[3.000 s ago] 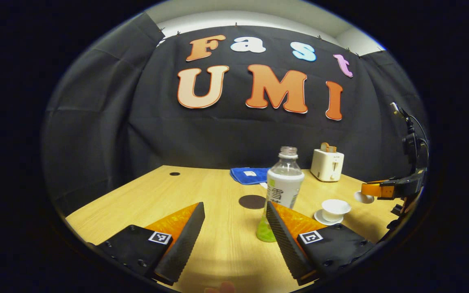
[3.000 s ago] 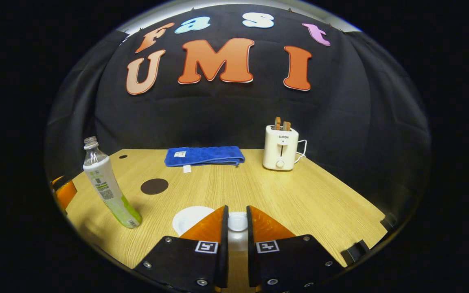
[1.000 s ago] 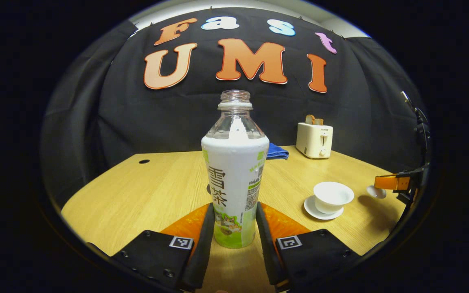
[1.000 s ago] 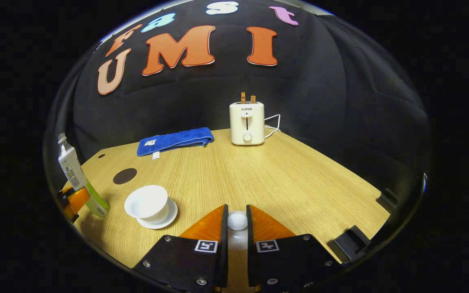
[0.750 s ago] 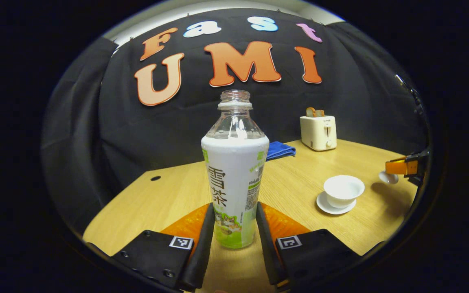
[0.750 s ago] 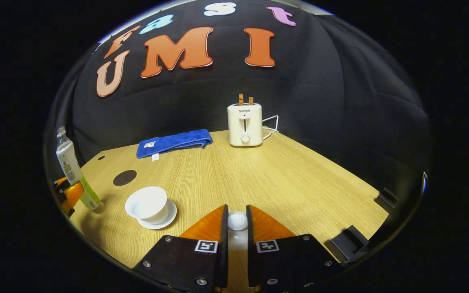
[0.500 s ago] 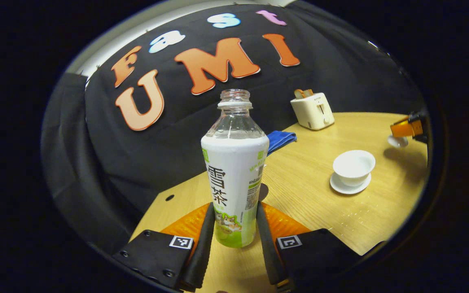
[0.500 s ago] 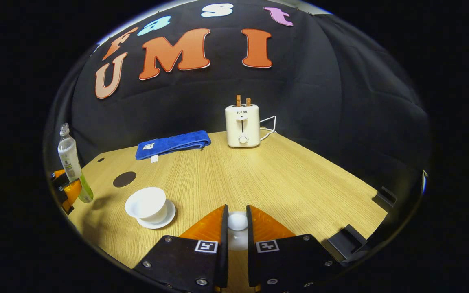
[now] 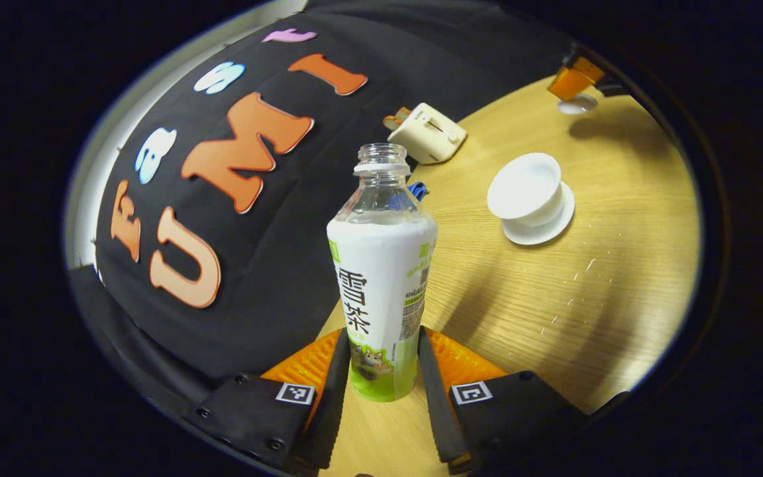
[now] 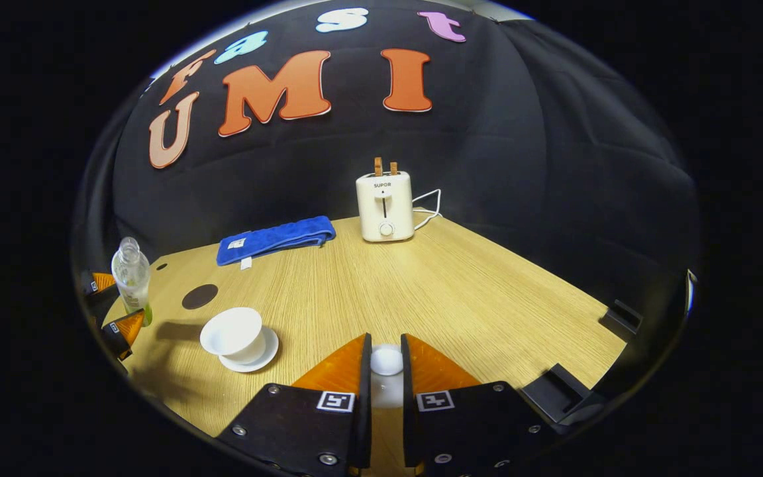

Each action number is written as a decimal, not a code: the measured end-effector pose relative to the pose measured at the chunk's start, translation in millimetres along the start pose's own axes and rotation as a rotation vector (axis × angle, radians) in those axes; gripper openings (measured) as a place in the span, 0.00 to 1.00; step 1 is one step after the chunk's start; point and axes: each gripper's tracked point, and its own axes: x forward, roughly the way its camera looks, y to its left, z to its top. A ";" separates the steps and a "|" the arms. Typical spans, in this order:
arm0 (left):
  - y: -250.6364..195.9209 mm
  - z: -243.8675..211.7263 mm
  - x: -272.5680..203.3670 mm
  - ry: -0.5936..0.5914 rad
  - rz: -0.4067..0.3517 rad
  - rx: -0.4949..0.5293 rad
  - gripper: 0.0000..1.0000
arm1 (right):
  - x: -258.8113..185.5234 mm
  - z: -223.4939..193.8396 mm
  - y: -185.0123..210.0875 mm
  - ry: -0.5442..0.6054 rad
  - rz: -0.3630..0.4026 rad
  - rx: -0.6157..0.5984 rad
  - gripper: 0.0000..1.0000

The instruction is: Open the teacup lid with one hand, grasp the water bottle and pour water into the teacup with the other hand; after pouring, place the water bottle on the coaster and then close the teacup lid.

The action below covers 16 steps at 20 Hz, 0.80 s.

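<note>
Because the teacup (image 9: 526,192) sits uncovered on the table (image 9: 593,278), I keep my right tongs (image 10: 386,363) clamped on its lid (image 10: 386,361), held aside, while my left tongs (image 9: 381,371) grip the tilting water bottle (image 9: 381,278) low, ready for pouring.

count: one bottle (image 9: 381,265), one cup (image 10: 231,334) on one saucer (image 10: 259,358), one lid (image 10: 386,361), one coaster (image 10: 199,296), one towel (image 10: 274,240), one toaster (image 10: 385,207) with what looks like two slices.

Sharp, evenly lit frames; soft shadows on table (image 10: 461,285), fisheye-bent edges.
</note>
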 end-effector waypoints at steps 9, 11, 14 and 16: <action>-3.8 26.0 19.0 -0.017 -0.028 0.289 0.58 | -0.5 -7.5 -9.1 0.014 -0.002 0.013 0.19; -2.6 32.5 25.6 -0.018 -0.034 0.355 0.59 | 0.6 -9.4 -10.3 0.018 0.000 0.019 0.20; 0.4 35.4 31.3 -0.017 -0.022 0.446 0.58 | 2.4 -12.9 -11.7 0.026 0.001 0.027 0.20; 5.5 35.6 32.4 -0.013 -0.003 0.497 0.61 | 2.7 -16.2 -14.8 0.031 0.001 0.033 0.20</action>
